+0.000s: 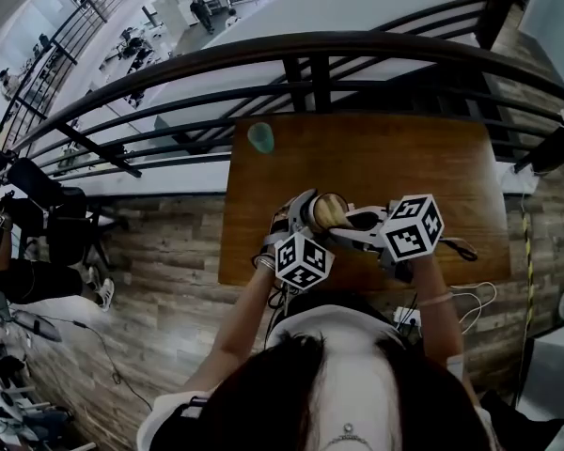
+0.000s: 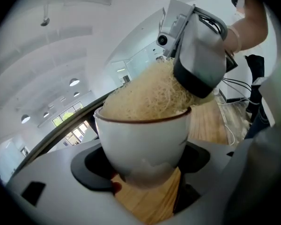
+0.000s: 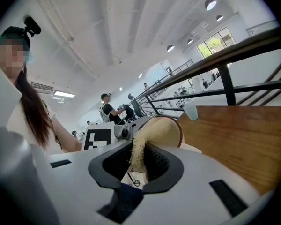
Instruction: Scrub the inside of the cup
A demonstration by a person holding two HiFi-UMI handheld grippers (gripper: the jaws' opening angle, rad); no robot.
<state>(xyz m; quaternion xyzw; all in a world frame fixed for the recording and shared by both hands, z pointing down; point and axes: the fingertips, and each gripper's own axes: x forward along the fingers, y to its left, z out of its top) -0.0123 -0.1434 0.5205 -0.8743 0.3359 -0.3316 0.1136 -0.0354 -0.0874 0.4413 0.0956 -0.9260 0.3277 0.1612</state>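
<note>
Left gripper jaws pinch the white cup low in the middle of its view. Stuffed in the cup is a tan scrubber, pinched by the jaws of the right gripper. Farther off, a pale plastic cup stands at the upper left of the brown table.

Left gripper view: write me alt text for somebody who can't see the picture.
A white cup sits clamped between the jaws of the left claw, its mouth stuffed with a tan fibrous scrubber. The right claw grips that scrubber from the upper right and holds it in the cup, above a wooden table.
</note>
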